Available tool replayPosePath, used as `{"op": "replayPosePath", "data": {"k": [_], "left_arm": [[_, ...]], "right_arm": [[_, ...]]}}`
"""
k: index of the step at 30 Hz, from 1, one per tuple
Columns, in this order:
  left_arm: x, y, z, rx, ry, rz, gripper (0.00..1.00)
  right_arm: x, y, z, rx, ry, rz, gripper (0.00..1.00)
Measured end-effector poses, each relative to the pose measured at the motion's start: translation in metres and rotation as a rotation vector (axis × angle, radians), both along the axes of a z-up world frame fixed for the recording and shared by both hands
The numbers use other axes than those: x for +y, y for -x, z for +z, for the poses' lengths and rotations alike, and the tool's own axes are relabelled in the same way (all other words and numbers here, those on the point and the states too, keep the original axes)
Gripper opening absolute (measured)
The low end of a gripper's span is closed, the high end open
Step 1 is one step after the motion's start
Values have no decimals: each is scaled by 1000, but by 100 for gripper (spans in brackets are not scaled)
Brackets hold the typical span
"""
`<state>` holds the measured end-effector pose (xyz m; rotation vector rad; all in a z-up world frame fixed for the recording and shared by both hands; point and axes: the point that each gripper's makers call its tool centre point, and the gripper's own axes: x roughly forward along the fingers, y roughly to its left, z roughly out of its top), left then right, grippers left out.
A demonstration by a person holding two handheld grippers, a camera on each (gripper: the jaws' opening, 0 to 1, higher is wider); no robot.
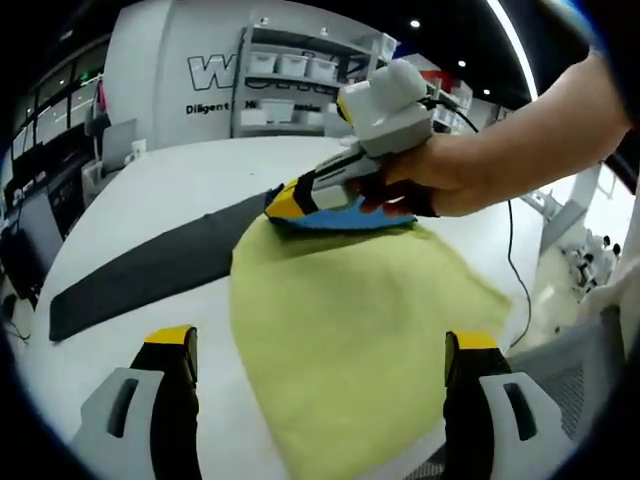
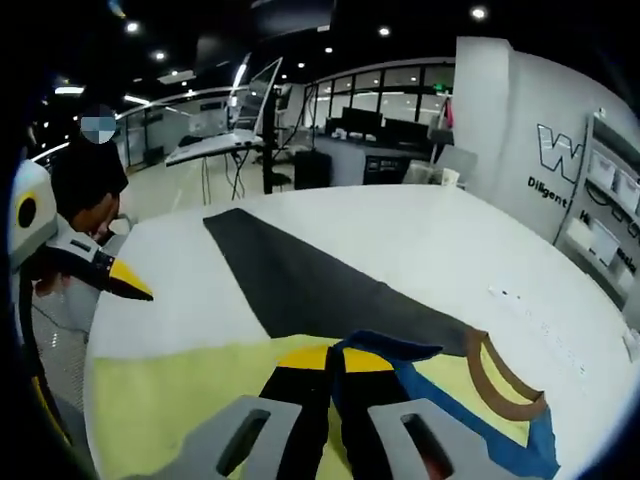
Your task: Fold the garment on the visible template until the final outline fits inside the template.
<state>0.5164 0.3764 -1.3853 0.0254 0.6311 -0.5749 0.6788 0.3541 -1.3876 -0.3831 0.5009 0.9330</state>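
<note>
A yellow garment (image 1: 350,330) with a blue edge (image 1: 340,222) and a brown collar band (image 2: 500,385) lies on the white table (image 1: 180,180). It partly covers a dark grey template (image 1: 150,270), which stretches away across the table (image 2: 300,280). My left gripper (image 1: 320,345) is open wide just above the near part of the yellow cloth, holding nothing. My right gripper (image 2: 335,365), held by a hand (image 1: 470,165), is shut on the garment's blue edge (image 2: 385,350) at the far side. In the right gripper view, a yellow fingertip (image 2: 128,281) of my left gripper shows at the left.
A black cable (image 1: 512,250) runs down over the table on the right. A grey mesh chair (image 1: 570,380) stands by the table's near right edge. Shelves with white bins (image 1: 290,65) line the back wall. Desks with monitors (image 2: 380,130) fill the room beyond.
</note>
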Motion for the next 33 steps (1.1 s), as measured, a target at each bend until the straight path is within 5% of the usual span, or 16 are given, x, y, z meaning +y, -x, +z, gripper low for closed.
{"op": "replayPosePath", "data": {"k": [13, 17, 19, 33], "left_arm": [[7, 2, -2, 6, -2, 16, 99], [9, 1, -1, 5, 0, 20, 99], [9, 1, -2, 5, -2, 18, 99], [40, -20, 0, -1, 5, 76, 99]], "right_arm": [[26, 11, -13, 73, -7, 48, 0], [28, 21, -15, 105, -18, 68, 8], [25, 23, -15, 94, -10, 71, 3], [-7, 35, -8, 92, -53, 33, 12]]}}
